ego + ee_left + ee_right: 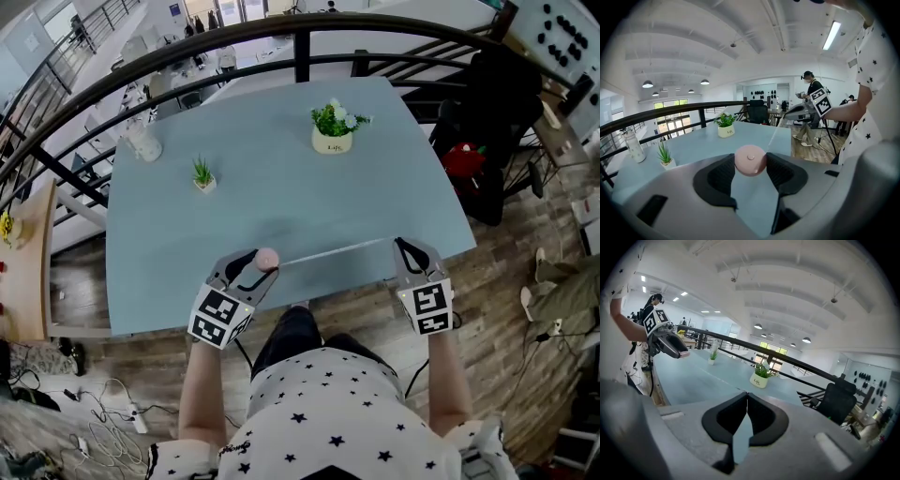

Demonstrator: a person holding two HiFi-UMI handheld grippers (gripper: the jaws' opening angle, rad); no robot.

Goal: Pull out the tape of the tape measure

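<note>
Tape measure (pixel 267 259): pink round case clamped between the jaws of the left hand-held gripper (pixel 255 266), over the near edge of the counter (pixel 281 178). Tape (pixel 333 251) is out, its long axis running left to right along that edge, and its end is pinched in the closed right hand-held gripper (pixel 405 246). Judgement: further extension means drawing the right one rightward, in line with the tape.

A flowering plant in a white pot (pixel 333 141), a small potted plant (pixel 203 178) and a bottle (pixel 142 142) are carried by the pale blue table (pixel 281 216).
</note>
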